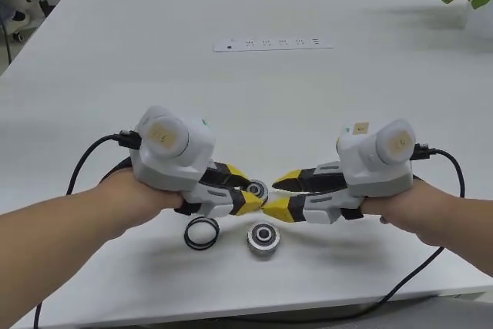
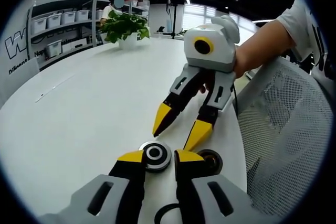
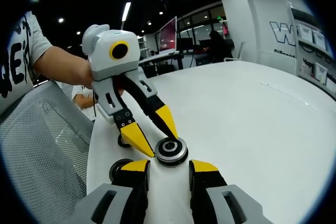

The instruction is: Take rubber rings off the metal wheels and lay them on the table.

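Clamping a small round silver metal wheel [image 3: 171,151] between its yellow tips, the left gripper [image 2: 160,157] holds it low over the white table [image 1: 347,90], near the front edge. The right gripper [image 1: 272,195] faces it nose to nose, jaws parted and empty, tips just short of the wheel's rim.

This looks like the stripping step: one claw steadies, the other comes in to peel. A dark band round the held wheel's edge reads as its ring, not yet off. The next move calls for the right tips to close on that thin band alone, not the metal, then draw it clear.

Down below, a loose black rubber ring [image 1: 201,233] lies flat, just beside a second silver wheel [image 1: 263,237], both right under the grippers.

Room? Plenty ahead, with bare tabletop out to a white power strip [image 1: 273,43]. Behind is tight: the front edge is close and a black cable [image 1: 420,271] drapes over it, so rings are best laid forward.
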Tool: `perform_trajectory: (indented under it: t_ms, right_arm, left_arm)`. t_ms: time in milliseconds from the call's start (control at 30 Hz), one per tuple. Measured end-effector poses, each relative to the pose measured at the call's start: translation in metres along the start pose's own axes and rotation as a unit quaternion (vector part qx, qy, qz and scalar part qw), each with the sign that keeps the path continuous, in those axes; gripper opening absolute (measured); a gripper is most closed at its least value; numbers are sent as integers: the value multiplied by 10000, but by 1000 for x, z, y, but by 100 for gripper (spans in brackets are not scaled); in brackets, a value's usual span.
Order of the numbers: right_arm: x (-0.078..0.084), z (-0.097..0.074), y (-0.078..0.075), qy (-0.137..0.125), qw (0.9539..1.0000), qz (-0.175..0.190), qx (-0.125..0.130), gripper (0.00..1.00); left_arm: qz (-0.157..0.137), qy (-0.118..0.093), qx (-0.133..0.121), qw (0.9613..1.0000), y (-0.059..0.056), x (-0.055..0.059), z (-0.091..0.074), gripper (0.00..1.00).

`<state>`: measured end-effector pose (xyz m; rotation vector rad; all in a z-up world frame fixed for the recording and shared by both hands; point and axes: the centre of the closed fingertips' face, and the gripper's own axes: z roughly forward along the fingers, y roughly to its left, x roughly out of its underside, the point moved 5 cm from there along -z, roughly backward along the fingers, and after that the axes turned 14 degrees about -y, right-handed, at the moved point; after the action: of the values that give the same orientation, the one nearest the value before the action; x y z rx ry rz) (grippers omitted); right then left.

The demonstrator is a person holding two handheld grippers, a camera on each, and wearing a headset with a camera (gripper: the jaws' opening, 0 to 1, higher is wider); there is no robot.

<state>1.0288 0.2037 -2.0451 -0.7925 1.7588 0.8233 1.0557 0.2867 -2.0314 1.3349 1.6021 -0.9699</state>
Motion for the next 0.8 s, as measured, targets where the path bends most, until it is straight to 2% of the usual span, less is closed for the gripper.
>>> perform_trajectory:
  t_ms: [467, 800]
  right_arm:
    - [0, 0, 0, -3, 10000, -31, 12, 27]
    - [-1, 2, 0, 8, 10000, -45, 27, 26]
  left_arm:
    - [341, 21, -118, 9993, 2, 0, 2, 11]
    - [346, -81, -181, 9992, 3, 0, 2, 10]
